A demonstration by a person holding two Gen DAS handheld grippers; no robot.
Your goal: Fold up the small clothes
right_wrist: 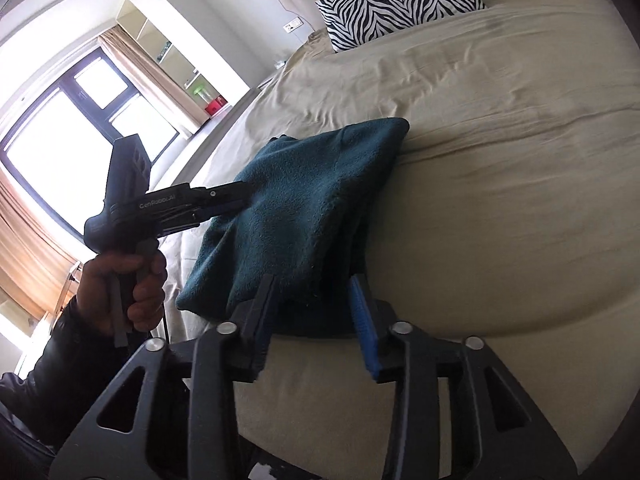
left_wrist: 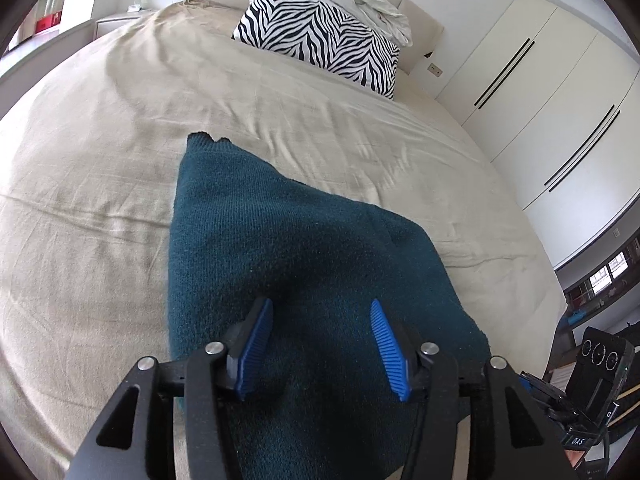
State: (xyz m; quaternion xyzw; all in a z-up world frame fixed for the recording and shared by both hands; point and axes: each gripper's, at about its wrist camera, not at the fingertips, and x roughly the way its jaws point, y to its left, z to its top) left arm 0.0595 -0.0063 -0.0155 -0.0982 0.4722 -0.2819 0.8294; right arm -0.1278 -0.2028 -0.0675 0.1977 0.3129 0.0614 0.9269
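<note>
- Dark teal garment lies folded on the beige bed sheet, near the edge closest to you, well apart from the zebra-print pillow.
- Your left gripper: jaws apart, blue pads above the cloth, nothing pinched.
- Your right gripper: jaws apart at the garment's near edge, pads not pressing it.
- Your left hand, dark sleeve, grips the tool handle.

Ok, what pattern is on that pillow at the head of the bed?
Black-and-white zebra stripes on the pillow, clearest in the left wrist view.
</note>
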